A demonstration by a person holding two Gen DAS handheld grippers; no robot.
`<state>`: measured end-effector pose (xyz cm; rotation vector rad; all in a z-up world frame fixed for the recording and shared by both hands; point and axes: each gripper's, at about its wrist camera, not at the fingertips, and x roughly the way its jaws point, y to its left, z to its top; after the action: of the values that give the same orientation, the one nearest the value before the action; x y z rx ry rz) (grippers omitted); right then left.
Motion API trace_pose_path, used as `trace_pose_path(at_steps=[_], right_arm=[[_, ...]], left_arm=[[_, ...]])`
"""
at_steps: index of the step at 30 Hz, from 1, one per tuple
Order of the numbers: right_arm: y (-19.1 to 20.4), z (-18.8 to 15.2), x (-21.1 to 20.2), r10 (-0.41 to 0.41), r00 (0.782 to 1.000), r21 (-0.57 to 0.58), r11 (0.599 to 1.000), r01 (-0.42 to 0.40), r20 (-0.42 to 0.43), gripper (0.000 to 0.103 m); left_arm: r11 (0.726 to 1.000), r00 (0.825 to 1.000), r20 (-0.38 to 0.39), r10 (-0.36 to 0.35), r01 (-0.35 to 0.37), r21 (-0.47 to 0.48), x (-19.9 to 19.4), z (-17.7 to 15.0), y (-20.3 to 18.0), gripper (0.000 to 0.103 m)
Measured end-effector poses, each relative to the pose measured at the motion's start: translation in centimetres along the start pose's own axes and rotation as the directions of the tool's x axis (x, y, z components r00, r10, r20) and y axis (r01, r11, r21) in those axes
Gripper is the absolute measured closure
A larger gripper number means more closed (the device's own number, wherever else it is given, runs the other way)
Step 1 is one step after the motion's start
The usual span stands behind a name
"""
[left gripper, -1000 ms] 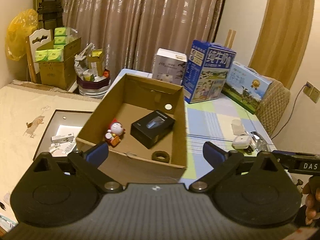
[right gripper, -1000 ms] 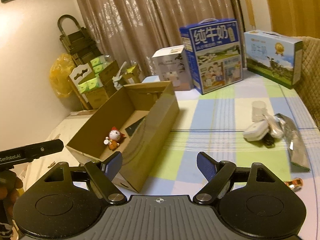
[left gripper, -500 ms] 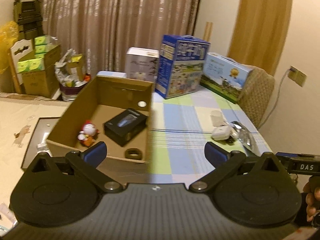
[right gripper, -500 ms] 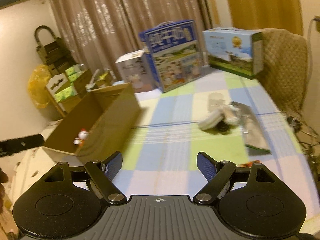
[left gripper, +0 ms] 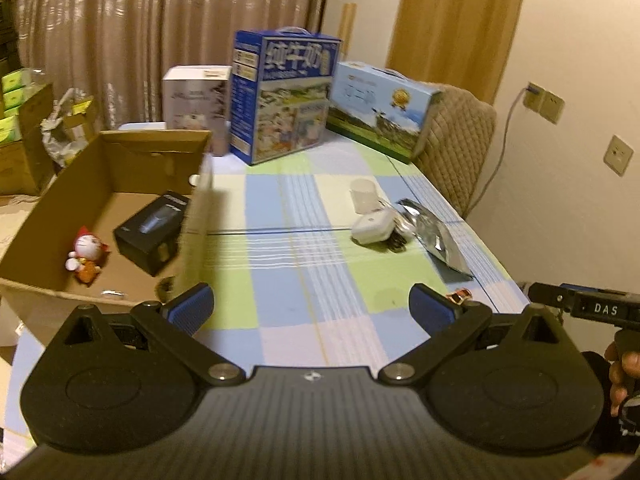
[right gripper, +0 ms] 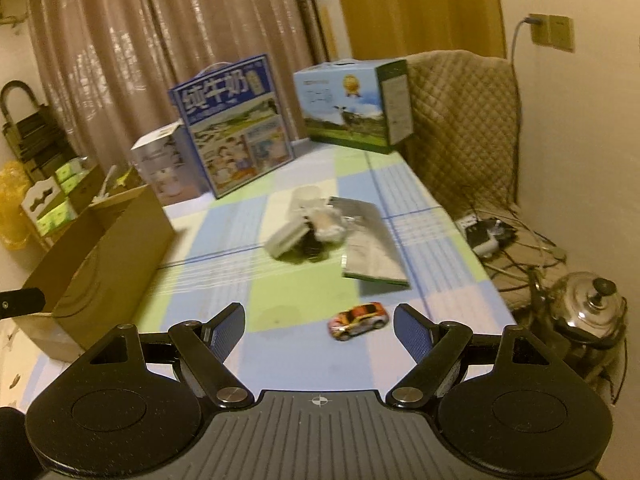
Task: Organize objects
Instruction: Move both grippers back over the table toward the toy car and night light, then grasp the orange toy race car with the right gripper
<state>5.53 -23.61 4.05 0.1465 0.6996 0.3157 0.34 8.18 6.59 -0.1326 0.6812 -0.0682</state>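
Over the last second both views have swung off the cardboard box (left gripper: 120, 184) and across the checked tablecloth (left gripper: 320, 272) toward its right half, so the box now sits at the left edge of each picture and the loose clutter fills the middle. The right gripper (right gripper: 319, 326) has its jaws wide apart with nothing between them, and the toy car (right gripper: 359, 320) lies on the cloth just ahead, framed in the gap but untouched; that line-up suggests the car is the next thing to be picked up. The left gripper (left gripper: 310, 308) is likewise spread and empty, hovering over bare cloth between the box and the clutter, probably just following along. The car rests on its wheels, its long axis running roughly across the right view and tilted slightly, which end is the front I cannot tell. Jaws closing from left and right would meet it end-on, so a wrist roll may be wanted. In the box already lie 3 things: a small doll (left gripper: 89, 254), a black carton (left gripper: 152, 230) and a dark ring (left gripper: 166, 285) by the near wall.
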Motion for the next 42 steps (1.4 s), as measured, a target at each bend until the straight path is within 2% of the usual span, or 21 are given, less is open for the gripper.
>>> trace_pose_path(at_steps=[6, 14, 24, 37, 42], right_arm=[[-1.6, 0.0, 0.1, -0.014, 1.0, -0.004, 1.0, 0.014, -0.016, 0.024], [-2.4, 0.0, 2.4, -0.006, 0.998, -0.028, 1.0, 0.004, -0.062, 0.024], [-3.4, 0.6, 5.8, 0.022, 0.996, -0.035, 0.999, -0.025, -0.091, 0.024], [-3.0, 0.2, 11.5, 0.049, 0.983, -0.12, 0.99, -0.071, -0.177, 0.024], [-2.7, -0.5, 14.0, 0.038, 0.98, -0.192, 0.978, -0.076, -0.195, 0.024]], left_arm=[[0.998, 0.999, -0.045, -0.028, 0.031, 0.056, 2.2, 0.0, -2.3, 0.001], [0.994, 0.995, -0.083, -0.058, 0.066, 0.092, 4.9, 0.0, -4.4, 0.001], [0.992, 0.99, -0.129, -0.056, 0.07, 0.106, 8.5, -0.1, -5.2, 0.001], [0.993, 0.986, -0.156, -0.059, 0.074, 0.094, 12.5, 0.1, -5.1, 0.001], [0.994, 0.984, -0.169, -0.057, 0.072, 0.085, 13.6, -0.2, -4.5, 0.001]])
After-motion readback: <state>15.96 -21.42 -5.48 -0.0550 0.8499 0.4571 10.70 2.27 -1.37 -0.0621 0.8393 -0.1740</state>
